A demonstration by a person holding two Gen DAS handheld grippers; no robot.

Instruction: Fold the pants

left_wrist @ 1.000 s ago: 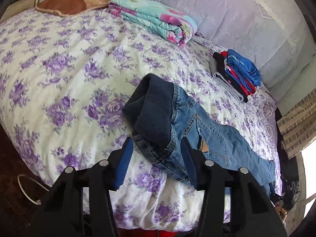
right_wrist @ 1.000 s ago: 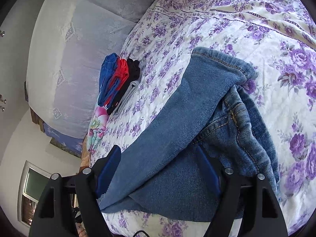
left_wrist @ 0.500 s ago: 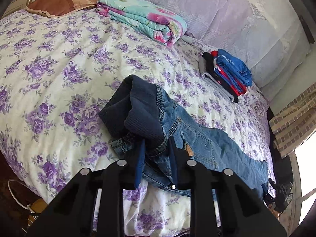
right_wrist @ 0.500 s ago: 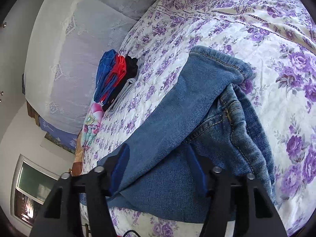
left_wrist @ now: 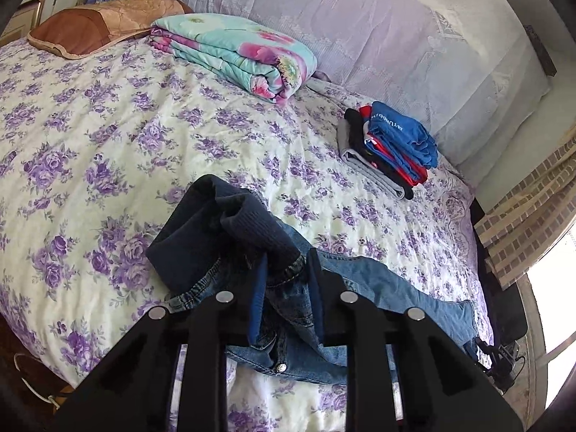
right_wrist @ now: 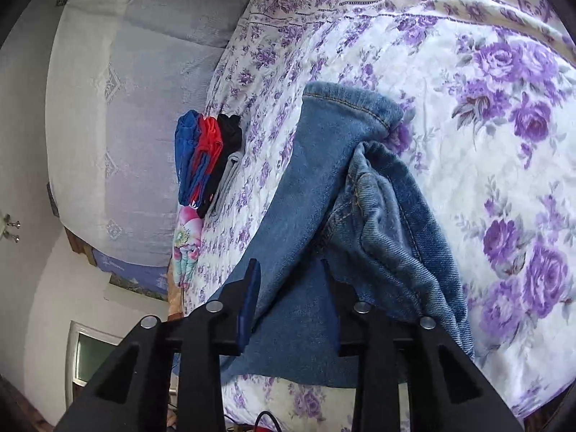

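Here, left tool (left_wrist: 286, 270) pinches the jeans (left_wrist: 378, 288) waistband; right tool (right_wrist: 289, 280) is closing on a leg. Beyond the jeans: clothes pile (left_wrist: 388, 147), quilt (left_wrist: 234, 54).

A big bed (left_wrist: 108, 115) has a white cover with purple flowers. A brown pillow (left_wrist: 100, 25) lies near a folded flowery blanket (left_wrist: 237, 54). A pile of folded clothes (left_wrist: 392, 144), blue on top, sits by the wall.

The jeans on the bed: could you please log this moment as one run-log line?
task: fold pants | left gripper: shut on jeans waistband | right gripper: closing on jeans leg | surface: floral bedspread | fold: not yet made
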